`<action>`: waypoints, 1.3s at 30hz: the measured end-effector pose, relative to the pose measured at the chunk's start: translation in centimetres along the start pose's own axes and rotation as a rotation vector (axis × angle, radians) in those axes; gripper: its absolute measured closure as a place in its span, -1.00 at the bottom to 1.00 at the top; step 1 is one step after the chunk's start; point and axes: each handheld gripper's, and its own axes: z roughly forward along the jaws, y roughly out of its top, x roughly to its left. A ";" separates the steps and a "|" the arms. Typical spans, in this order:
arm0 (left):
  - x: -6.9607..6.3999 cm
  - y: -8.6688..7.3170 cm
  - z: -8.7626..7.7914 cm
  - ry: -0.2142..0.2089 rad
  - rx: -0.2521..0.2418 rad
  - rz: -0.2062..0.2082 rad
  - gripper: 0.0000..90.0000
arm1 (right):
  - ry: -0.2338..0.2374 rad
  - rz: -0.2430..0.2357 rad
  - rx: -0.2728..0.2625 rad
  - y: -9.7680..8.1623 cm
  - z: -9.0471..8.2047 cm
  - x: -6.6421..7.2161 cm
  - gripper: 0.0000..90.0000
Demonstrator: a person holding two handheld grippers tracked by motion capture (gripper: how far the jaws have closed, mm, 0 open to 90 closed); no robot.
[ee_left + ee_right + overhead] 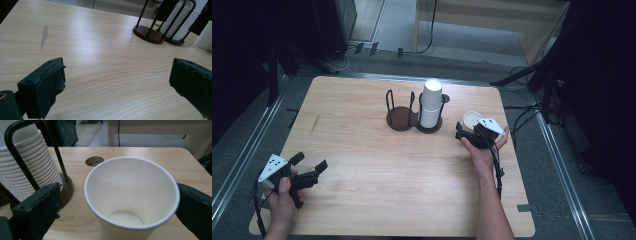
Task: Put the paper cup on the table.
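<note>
Pale wooden desk: near its right edge an empty paper cup stands upright between the released right gripper. Beside it, stacked cups fill a wire holder. Left gripper gapes empty.

Black hand-held gripper (grey plate).

One loose paper cup, one cup stack, two wire holders.

The left gripper is held low at the near left, its jaws spread wide apart. The right gripper is held at the far right, forearm extended, its jaws likewise parted.
</note>
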 end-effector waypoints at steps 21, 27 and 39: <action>0.0 0.0 0.0 -0.001 0.000 0.002 -0.98 | 0.062 0.030 -0.102 1.3 -5.0 0.3 -1.00; 0.0 0.0 0.0 -0.002 0.001 0.002 -0.98 | 0.062 0.033 -0.113 0.6 -6.4 0.0 -1.00; 0.0 0.0 0.0 -0.004 0.006 0.009 -0.98 | 0.023 0.023 -0.127 -1.1 -9.6 -1.4 -1.00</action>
